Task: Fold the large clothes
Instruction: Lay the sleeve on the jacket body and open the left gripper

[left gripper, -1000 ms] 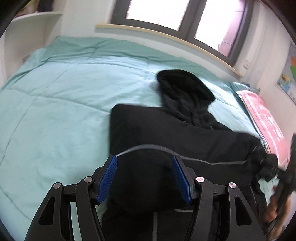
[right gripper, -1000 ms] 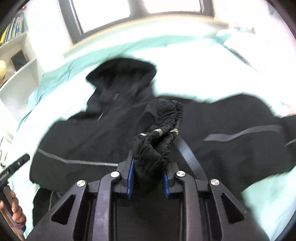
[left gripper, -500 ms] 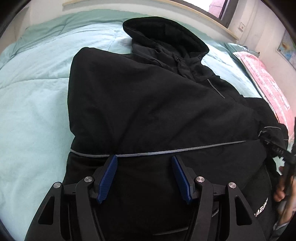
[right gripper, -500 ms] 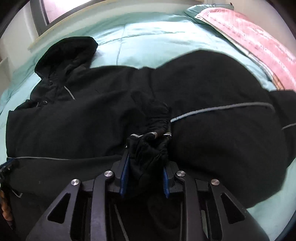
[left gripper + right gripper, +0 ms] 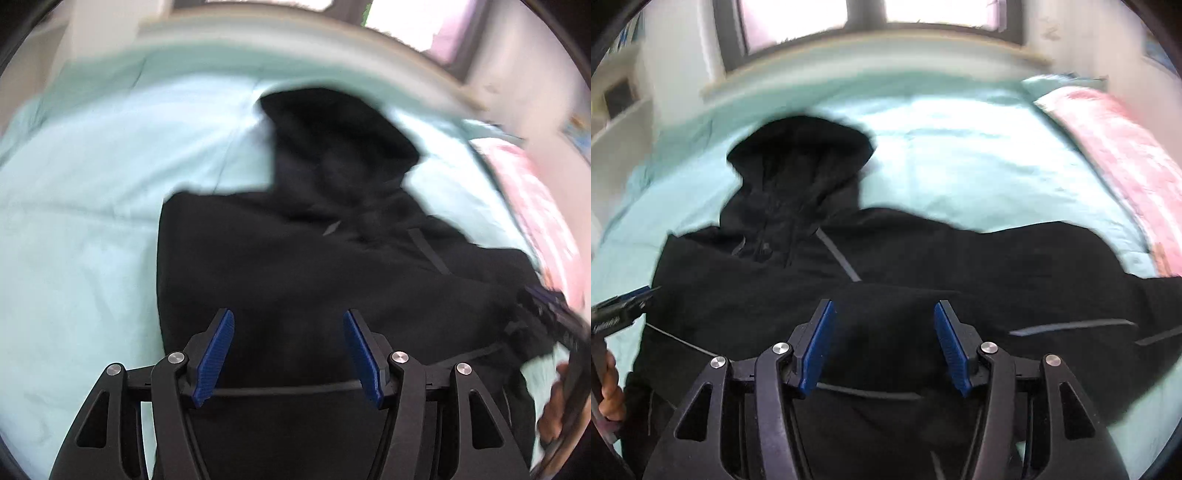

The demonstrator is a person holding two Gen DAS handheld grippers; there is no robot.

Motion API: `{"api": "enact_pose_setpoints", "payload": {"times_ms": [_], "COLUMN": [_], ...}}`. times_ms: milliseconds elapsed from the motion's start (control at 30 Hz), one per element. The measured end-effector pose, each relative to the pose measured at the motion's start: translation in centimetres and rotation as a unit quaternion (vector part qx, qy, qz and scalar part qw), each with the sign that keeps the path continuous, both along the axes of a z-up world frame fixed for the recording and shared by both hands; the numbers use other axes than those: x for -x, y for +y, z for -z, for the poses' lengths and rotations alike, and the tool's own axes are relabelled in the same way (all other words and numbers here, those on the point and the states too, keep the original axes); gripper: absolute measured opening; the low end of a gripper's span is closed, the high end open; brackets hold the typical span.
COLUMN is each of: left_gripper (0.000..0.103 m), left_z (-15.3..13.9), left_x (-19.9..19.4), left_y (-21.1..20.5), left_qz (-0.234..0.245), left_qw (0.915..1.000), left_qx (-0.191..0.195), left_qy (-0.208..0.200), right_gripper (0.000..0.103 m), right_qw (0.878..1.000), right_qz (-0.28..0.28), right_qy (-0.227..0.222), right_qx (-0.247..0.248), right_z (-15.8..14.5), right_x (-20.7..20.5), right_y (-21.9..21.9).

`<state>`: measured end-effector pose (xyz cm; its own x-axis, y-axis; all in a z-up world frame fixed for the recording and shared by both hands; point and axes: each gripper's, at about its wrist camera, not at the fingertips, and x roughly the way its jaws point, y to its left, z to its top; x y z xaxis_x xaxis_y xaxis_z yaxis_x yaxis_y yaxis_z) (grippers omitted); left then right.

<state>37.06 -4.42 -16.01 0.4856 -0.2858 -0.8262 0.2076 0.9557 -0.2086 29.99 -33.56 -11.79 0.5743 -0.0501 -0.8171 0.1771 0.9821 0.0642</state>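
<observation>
nearest, left gripper [image 5: 288, 354]: blue-padded fingers [image 5: 216, 354] spread wide apart, nothing between them, poised over the lower body of the black hooded jacket [image 5: 295, 266]. same on the other side: right gripper [image 5: 882, 345] with blue fingers [image 5: 818, 345] parted and empty, hanging above a folded-in bulge of dark cloth at the jacket's middle. at the far right edge of the left wrist view, blurred, the right gripper's dark tip [image 5: 550, 310] close to the jacket's edge, whether touching or just above cannot be told. at the left edge of the right wrist view, likewise the left gripper's tip [image 5: 620, 310] beside the jacket's side. farther out, jacket spread flat on a pale teal quilt [image 5: 960, 166], thin grey reflective stripes [image 5: 1071, 326] across body and sleeve, one sleeve stretched toward the right. beyond that, hood [image 5: 801, 155] lying flat, pointing away toward the window [image 5: 864, 14]. along the quilt's right side, a pink patterned pillow [image 5: 1123, 147]. far left, white shelving [image 5: 617, 107] against the wall. much motion blur throughout.
</observation>
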Motion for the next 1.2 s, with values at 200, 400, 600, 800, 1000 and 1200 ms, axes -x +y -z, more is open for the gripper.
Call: {"api": "enact_pose_setpoints", "payload": {"times_ms": [200,400,600,800,1000,1200], "left_gripper": [0.063,0.063,0.063,0.063,0.064,0.065], "left_z": [5.6,3.8,-1.1,2.4,6.3,6.9], "left_x": [-2.6,-0.8,6.2,8.0,6.9,6.7], "left_y": [0.9,0.5,0.3,-1.8,-2.2,-3.5], "left_qz": [-0.021,-0.006,0.046,0.053,0.033,0.029], "left_qw": [0.9990,0.9995,0.9974,0.9984,0.9988,0.9970], "left_qx": [-0.008,-0.032,0.003,-0.010,-0.029,-0.056], "left_qy": [0.038,0.005,-0.055,-0.015,-0.022,-0.044], "right_gripper": [0.055,0.054,0.056,0.056,0.058,0.058], "right_qw": [0.995,0.997,0.999,0.998,0.999,0.999], "right_qz": [0.022,0.004,-0.021,-0.027,-0.036,-0.028], "right_qy": [0.084,0.048,0.002,0.049,0.003,-0.018], "right_qx": [-0.040,-0.060,-0.035,0.008,-0.010,-0.012], "right_z": [9.0,7.9,2.1,5.1,8.6,9.0], "right_x": [-3.4,-2.1,4.4,6.9,8.4,9.0], "right_y": [-2.8,-3.9,-2.1,-0.8,-1.6,-1.4]}}
